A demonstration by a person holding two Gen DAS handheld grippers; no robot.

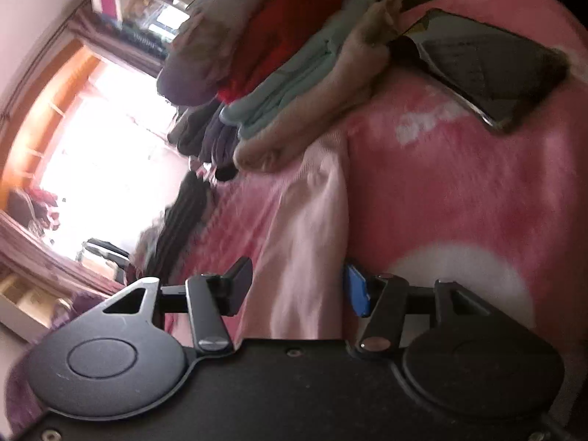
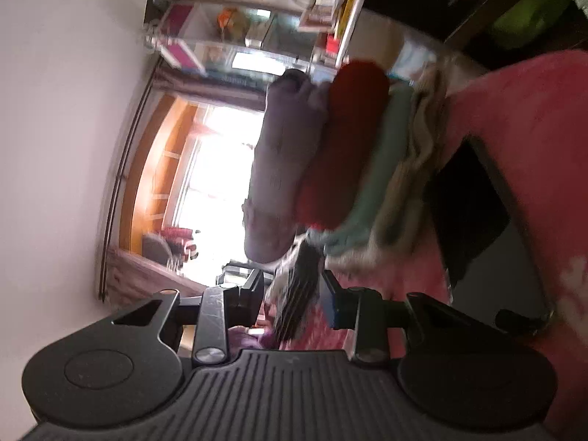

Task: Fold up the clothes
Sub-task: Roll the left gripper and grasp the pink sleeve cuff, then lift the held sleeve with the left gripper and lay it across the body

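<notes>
1. left gripper (image 1: pixel 297 288) has its jaws standing apart, with a pale pink garment (image 1: pixel 305 242) running between them; the pads do not press on it, so it is open.
2. right gripper (image 2: pixel 292 296) also has its jaws apart, not clamped on anything; a dark striped cloth (image 2: pixel 297 294) shows in the gap, and blur hides whether it touches the pads.
3. pale pink garment lies flat on a pink fleece blanket (image 1: pixel 459 191) with white patches, stretching away from the left gripper toward the far pile.
4. beyond it sits a stack of folded clothes (image 1: pixel 279 84): beige, mint green, red and greyish purple layers, tilted sideways in both views.
5. just right of the stack a dark tablet-like slab (image 1: pixel 488 70) rests on the blanket.
6. far left, a bright window (image 1: pixel 99 147) with an orange frame and a shelf (image 2: pixel 235 44) fill the background.
</notes>
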